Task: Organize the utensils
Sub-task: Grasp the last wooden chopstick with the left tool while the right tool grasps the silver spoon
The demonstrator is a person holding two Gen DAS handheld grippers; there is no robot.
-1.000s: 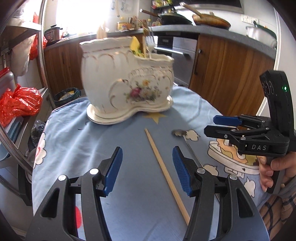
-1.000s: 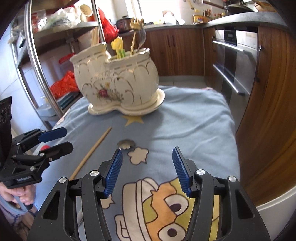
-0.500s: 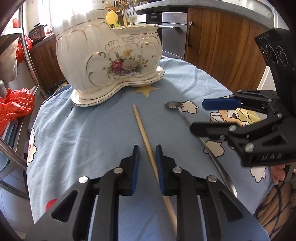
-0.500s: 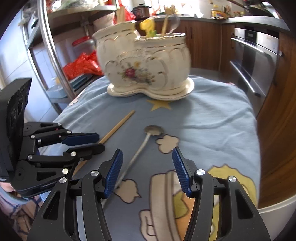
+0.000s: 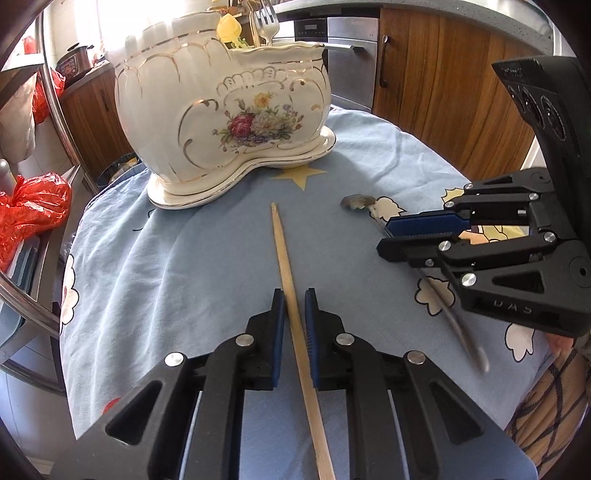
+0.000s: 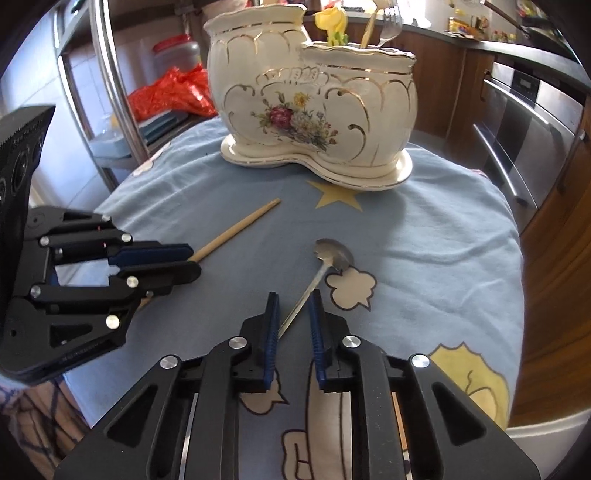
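Right now, in the left wrist view, the left gripper (image 5: 294,310) sits low over the blue tablecloth (image 5: 177,266). Its two blue pads are nearly together and are closing in, with the wooden chopstick (image 5: 286,266) running between them. The pads look just beside the stick, but I cannot tell if they squeeze it yet. The chopstick lies flat on the cloth and its far tip points toward the white flowered holder (image 5: 229,110), which stands on its own saucer at the back. A fork (image 5: 266,27) and a yellow thing stick up out of the holder. Off to the right, the right gripper (image 5: 388,236) is down over the metal spoon (image 5: 360,202), whose bowl lies near a cloud picture.

Next, in the right wrist view, the right gripper (image 6: 293,314) has its pads close together and closing. The spoon (image 6: 332,254) handle goes in between them, with a small gap showing on each side. The spoon bowl rests on the cloth, well in front of the holder (image 6: 314,103). On the left, the left gripper (image 6: 190,264) is down at the chopstick (image 6: 240,225).
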